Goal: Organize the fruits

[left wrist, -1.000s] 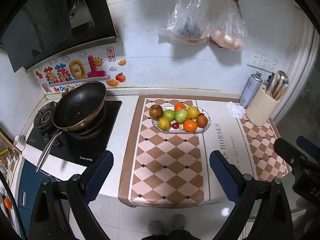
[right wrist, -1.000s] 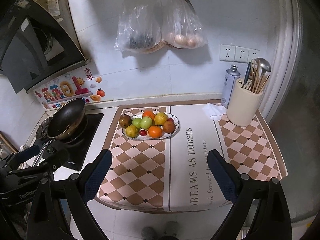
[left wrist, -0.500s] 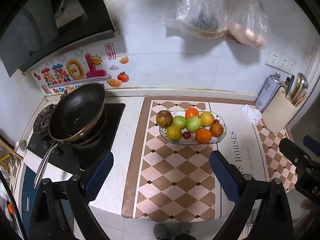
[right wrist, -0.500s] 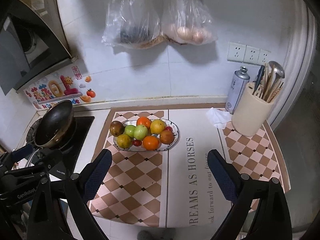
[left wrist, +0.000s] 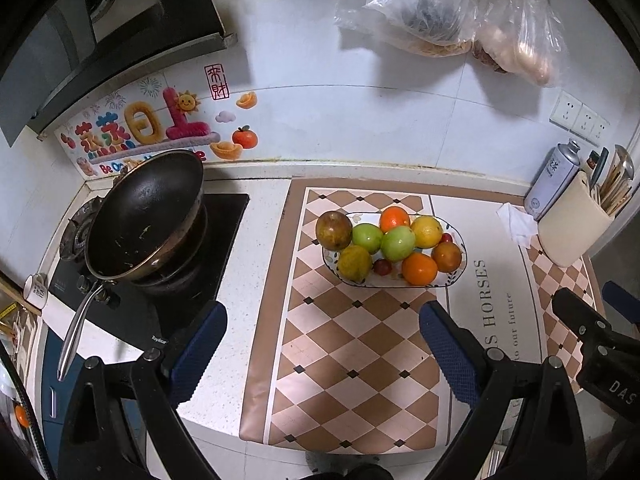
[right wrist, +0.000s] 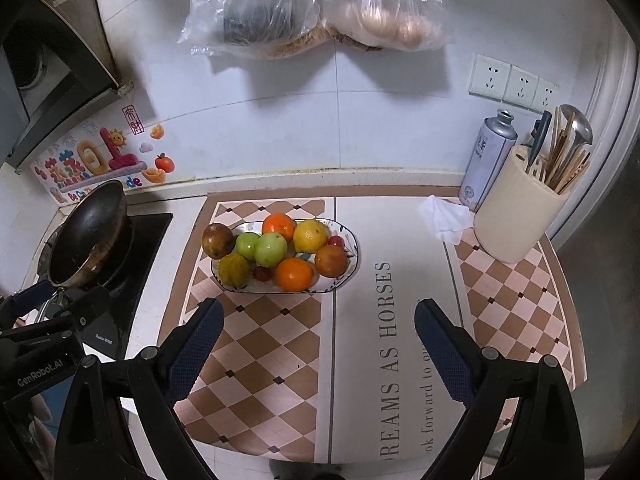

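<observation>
An oval white plate point(left wrist: 456, 276) point(right wrist: 352, 268) sits on the checkered mat, piled with fruit: two oranges point(left wrist: 419, 268) point(right wrist: 294, 274), two green apples point(left wrist: 397, 243) point(right wrist: 271, 249), a yellow lemon point(left wrist: 427, 231) point(right wrist: 311, 235), brownish round fruits point(left wrist: 333, 230) point(right wrist: 218, 240) and small red ones. My left gripper point(left wrist: 322, 338) is open and empty, above the mat in front of the plate. My right gripper point(right wrist: 319, 334) is open and empty, also in front of the plate. Each gripper shows at the other view's edge.
A dark wok point(left wrist: 146, 216) point(right wrist: 90, 232) sits on the stove at left. A cream utensil holder point(left wrist: 572, 228) point(right wrist: 516, 216), a spray can point(right wrist: 488, 160) and a crumpled tissue point(right wrist: 444, 218) stand at right. Two plastic bags point(right wrist: 312, 8) hang on the wall.
Both grippers have moved forward and closer to the counter; the plate of fruit looms larger. Both stay open and empty.
</observation>
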`<state>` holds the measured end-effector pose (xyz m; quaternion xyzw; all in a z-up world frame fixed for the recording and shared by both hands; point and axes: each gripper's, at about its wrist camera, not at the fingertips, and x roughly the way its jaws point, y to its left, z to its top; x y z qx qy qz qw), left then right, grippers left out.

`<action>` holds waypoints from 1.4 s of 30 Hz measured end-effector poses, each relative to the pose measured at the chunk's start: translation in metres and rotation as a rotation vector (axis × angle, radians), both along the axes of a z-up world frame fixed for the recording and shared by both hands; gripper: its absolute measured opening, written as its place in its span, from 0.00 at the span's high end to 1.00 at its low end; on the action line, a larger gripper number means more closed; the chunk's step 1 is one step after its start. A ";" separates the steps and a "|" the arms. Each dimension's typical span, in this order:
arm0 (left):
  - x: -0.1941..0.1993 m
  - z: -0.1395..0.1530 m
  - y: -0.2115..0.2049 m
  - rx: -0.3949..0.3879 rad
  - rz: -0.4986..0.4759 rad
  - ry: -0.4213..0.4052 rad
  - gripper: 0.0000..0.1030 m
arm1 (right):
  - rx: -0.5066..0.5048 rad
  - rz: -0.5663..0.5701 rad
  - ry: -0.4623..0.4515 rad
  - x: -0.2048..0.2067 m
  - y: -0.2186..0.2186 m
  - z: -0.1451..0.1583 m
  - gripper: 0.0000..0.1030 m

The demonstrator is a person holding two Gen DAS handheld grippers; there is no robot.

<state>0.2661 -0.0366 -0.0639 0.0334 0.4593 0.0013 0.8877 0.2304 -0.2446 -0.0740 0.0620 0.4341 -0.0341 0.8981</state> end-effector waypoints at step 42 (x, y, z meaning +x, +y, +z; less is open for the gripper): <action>-0.016 0.008 -0.008 0.005 0.008 -0.054 0.00 | -0.021 0.027 -0.011 -0.008 0.002 0.008 0.03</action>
